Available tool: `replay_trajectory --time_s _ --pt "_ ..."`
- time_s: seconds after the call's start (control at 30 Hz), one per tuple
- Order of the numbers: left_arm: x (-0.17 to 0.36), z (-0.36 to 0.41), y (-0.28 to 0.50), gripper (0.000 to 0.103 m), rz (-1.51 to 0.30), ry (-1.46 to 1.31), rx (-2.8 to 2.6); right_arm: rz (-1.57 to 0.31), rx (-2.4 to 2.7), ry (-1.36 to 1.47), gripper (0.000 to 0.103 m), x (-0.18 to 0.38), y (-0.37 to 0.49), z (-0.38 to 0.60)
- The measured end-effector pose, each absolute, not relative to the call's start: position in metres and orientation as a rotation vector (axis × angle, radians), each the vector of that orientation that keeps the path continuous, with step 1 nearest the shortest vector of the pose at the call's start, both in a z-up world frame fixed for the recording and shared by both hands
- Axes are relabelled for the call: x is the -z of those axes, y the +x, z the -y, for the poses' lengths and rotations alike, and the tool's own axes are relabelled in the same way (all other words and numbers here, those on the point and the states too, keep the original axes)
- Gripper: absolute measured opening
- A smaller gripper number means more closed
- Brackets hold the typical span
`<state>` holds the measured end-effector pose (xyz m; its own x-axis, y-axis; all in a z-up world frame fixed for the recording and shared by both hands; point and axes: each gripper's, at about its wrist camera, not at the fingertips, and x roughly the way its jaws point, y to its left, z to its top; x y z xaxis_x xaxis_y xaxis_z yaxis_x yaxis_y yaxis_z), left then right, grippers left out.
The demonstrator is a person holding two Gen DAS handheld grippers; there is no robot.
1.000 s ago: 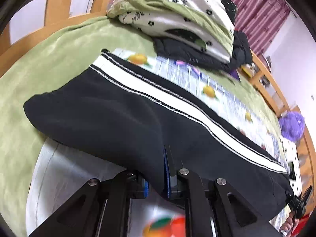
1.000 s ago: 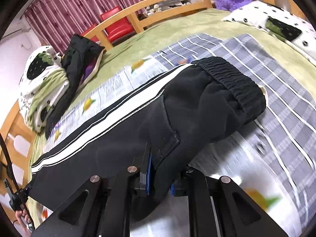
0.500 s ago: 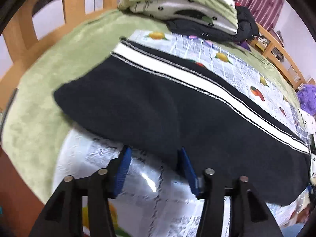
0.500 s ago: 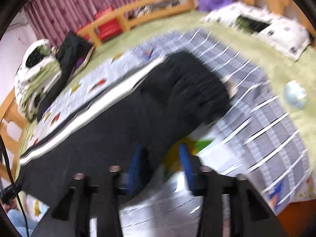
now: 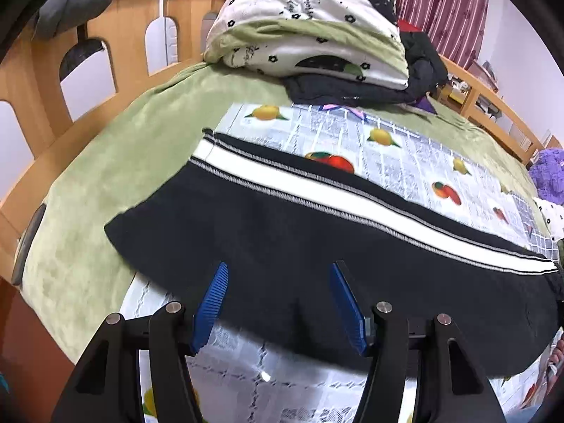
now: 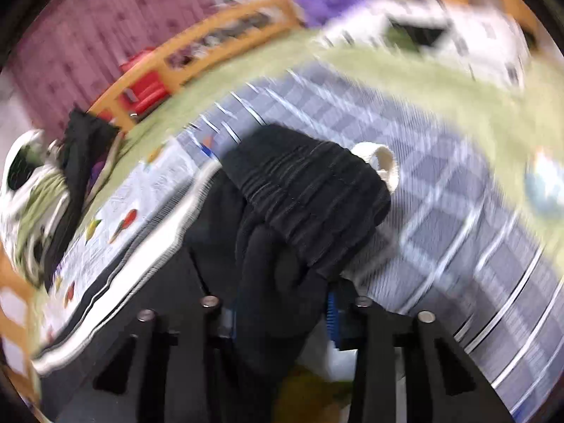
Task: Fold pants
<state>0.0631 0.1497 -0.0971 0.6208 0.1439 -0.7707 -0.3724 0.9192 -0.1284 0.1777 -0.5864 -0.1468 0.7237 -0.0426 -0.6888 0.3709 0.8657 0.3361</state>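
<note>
- The pants (image 5: 317, 239) lie lengthwise on the bed (image 5: 105, 183), legs seemingly stacked one on the other; by my reading, the crosswise folds remain.
- Left gripper (image 5: 278, 298): spread wide, holding nothing, over the leg end.
- Right gripper (image 6: 282, 312): blurred; cloth sits between the fingers, but I cannot tell if it is clamped.
- Only the right view shows the waistband (image 6: 313, 190).

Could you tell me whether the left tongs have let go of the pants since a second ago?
Yes. The left tongs, shut on the pants a second ago, now stand open and have backed toward the near bed edge, away from the folded quilt.
</note>
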Motion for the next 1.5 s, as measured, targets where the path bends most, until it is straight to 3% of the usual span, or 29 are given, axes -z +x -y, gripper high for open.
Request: replay_trajectory --time_s 0.1,0.13,0.27,0.47,0.73,1.07,1.33,1.4,1.43,1.5 --pt "0.095 -0.151 0.063 0.058 -0.844 -0.287 -0.294 -0.678 0.257 0.475 0.034 0.130 0.166 0.607" --pt "0.095 -0.152 0.063 0.058 -0.844 -0.284 -0.294 -0.692 0.293 0.469 0.038 0.134 0.166 0.612" --pt "0.101 -0.162 0.062 0.058 -0.855 -0.323 -0.295 -0.900 0.308 0.404 0.042 0.157 0.173 0.617" --pt "0.102 -0.178 0.069 0.058 -0.865 -0.329 -0.283 -0.805 0.313 0.300 0.044 0.111 0.139 0.603" --pt "0.093 -0.186 0.116 0.058 -0.857 -0.271 -0.227 -0.783 0.052 0.092 0.045 0.080 0.192 0.488" --pt "0.099 -0.204 0.163 0.058 -0.854 -0.229 -0.226 -0.885 -0.333 -0.095 0.045 0.120 0.299 0.330" --pt "0.115 -0.217 0.171 0.058 -0.864 -0.282 -0.194 -1.040 -0.456 -0.292 0.045 0.165 0.329 0.286" --pt "0.118 -0.217 0.170 0.058 -0.864 -0.283 -0.190 -1.029 -0.456 -0.325 0.037 0.167 0.326 0.283" --pt "0.119 -0.218 0.169 0.058 -0.865 -0.286 -0.188 -1.037 -0.471 -0.329 0.011 0.166 0.325 0.282" --pt "0.121 -0.219 0.167 0.058 -0.868 -0.295 -0.184 -1.028 -0.483 -0.361 0.005 0.164 0.322 0.279"
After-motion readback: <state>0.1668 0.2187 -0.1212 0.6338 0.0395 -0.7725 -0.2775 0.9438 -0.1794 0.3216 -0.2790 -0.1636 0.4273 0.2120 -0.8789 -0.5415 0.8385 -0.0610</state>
